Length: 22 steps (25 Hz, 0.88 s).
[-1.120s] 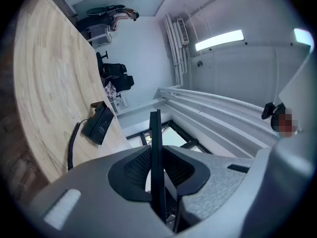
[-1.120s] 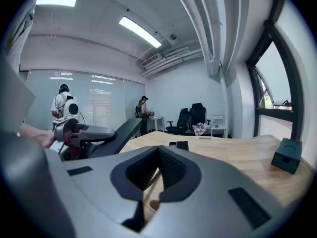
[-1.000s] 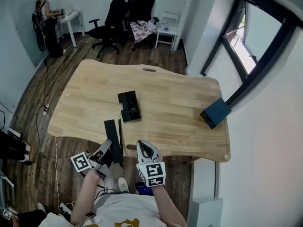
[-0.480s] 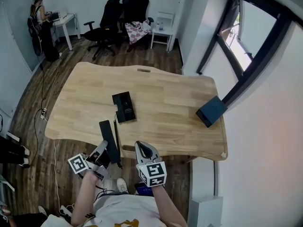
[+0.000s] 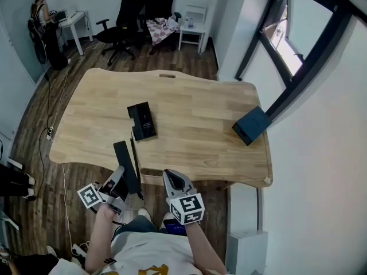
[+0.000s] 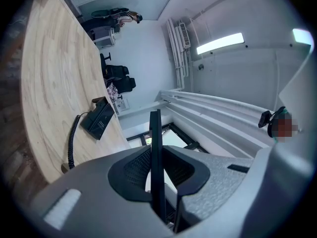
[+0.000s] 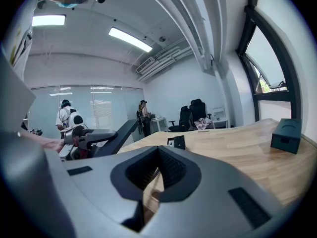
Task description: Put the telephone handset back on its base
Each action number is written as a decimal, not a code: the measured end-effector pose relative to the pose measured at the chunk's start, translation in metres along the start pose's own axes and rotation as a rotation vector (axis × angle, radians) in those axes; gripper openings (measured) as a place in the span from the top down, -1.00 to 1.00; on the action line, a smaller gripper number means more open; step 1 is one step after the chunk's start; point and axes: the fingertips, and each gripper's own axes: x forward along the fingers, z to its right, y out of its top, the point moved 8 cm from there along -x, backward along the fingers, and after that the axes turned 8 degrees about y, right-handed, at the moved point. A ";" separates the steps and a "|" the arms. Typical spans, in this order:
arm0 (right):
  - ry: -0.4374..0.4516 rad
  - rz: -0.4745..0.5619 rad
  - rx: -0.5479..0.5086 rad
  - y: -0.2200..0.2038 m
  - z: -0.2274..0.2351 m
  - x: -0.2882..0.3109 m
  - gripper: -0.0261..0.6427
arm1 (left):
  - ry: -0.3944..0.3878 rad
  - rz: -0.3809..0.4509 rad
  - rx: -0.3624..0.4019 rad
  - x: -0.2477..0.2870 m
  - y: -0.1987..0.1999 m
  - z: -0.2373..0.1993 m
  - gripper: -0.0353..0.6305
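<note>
Wooden table (image 5: 189, 130) carries the base (image 5: 141, 121); its white label print is too small to read. Left gripper (image 5: 119, 181) clamps the handset (image 5: 123, 156) at the table's near edge, apart from the base. Right gripper (image 5: 172, 182) has its tips together and is empty.

Daylight: strong from the tall dark-framed window (image 5: 289, 44), blown out white.
Ceiling: long white strip lamps (image 7: 130, 39) glare.
Shadows: faint on the pale wooden table (image 5: 189, 107).
Edges: fisheye bending, with black corners in both gripper views.
Focus: the grey left gripper (image 6: 157, 170) and right gripper (image 7: 157, 170) are soft; the thin black telephone handset (image 6: 156, 148) is silhouetted.
</note>
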 end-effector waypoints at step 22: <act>-0.080 -0.061 0.018 0.020 0.084 0.121 0.90 | -0.046 -0.050 -0.113 0.119 0.087 -0.067 0.67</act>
